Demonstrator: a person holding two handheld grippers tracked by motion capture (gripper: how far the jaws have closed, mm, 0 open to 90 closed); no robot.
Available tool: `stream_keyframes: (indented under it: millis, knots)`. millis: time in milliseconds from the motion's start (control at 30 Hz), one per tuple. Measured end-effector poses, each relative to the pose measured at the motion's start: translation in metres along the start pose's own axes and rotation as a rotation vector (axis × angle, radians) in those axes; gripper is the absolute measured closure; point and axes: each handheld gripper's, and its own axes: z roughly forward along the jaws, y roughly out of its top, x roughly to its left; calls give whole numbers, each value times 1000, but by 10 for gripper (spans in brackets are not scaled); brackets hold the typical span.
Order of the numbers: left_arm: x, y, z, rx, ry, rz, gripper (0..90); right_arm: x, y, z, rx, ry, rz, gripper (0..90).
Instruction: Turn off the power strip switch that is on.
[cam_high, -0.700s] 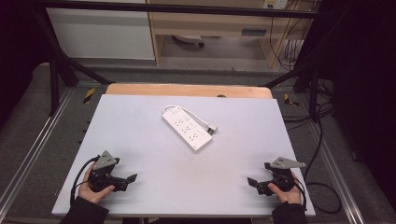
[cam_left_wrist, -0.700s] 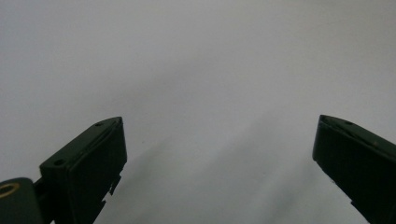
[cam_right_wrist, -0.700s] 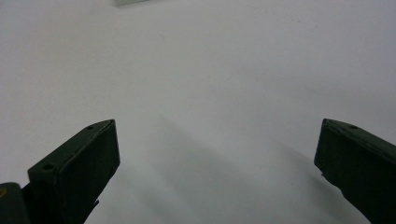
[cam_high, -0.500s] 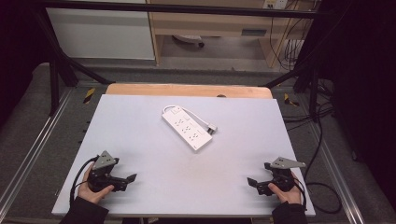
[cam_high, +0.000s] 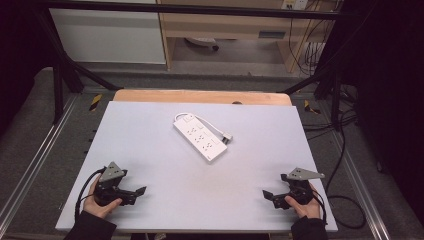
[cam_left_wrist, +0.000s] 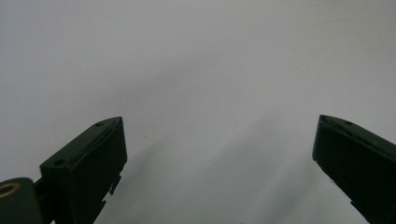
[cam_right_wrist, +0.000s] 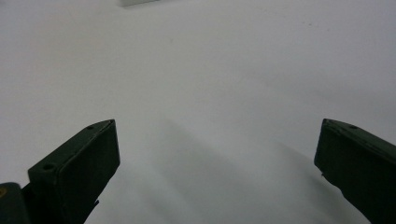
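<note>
Near the front left corner of the worktop, the left claw rests in a hand, jaws spread wide with nothing between them; its own view shows both black jaws far apart over bare pale surface. At the front right corner the right claw sits the same way in the other hand, released and empty, jaws pointing inward toward the left claw. Farther out, well apart from both claws, a white power strip lies flat and diagonal around the middle of the worktop, slightly toward its far side. Its short white cord loops along its right side and ends in a plug lying just beside the strip.
</note>
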Motion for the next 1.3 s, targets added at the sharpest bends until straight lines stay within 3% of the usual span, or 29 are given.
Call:
stream_keyframes:
  millis: [1300]
  knots:
    - [0, 1, -1, -7, 25, 8, 31, 17, 14, 14, 13, 13, -43, 7]
